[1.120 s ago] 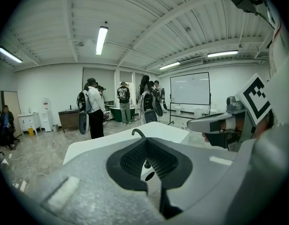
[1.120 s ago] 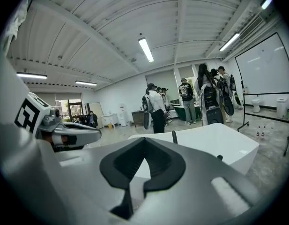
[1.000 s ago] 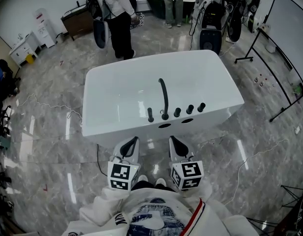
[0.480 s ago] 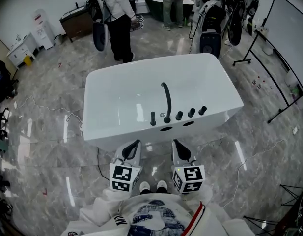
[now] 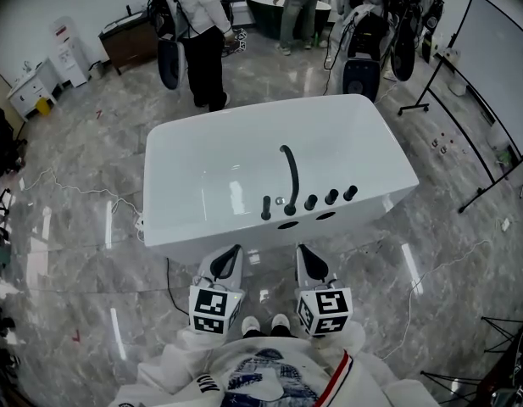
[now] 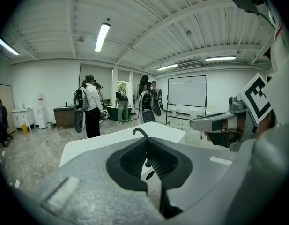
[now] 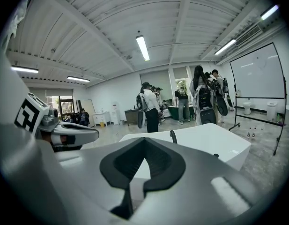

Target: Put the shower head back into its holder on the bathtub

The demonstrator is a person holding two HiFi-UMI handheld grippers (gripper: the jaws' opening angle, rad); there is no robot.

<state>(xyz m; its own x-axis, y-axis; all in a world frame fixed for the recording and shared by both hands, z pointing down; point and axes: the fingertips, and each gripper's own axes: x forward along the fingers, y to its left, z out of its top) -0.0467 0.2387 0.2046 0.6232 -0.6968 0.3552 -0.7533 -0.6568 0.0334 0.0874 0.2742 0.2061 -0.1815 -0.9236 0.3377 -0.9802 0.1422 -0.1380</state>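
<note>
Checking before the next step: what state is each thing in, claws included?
left claw: shut, empty.
right claw: shut, empty.
bathtub: no water visible inside.
spout: arched over the basin, no water running.
shower head: upright on the rim, apparently in its holder.

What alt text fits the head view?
A white freestanding bathtub stands on a glossy grey floor, with a black curved spout and black round knobs on its near rim. The left gripper and right gripper point at it, jaws shut.
</note>
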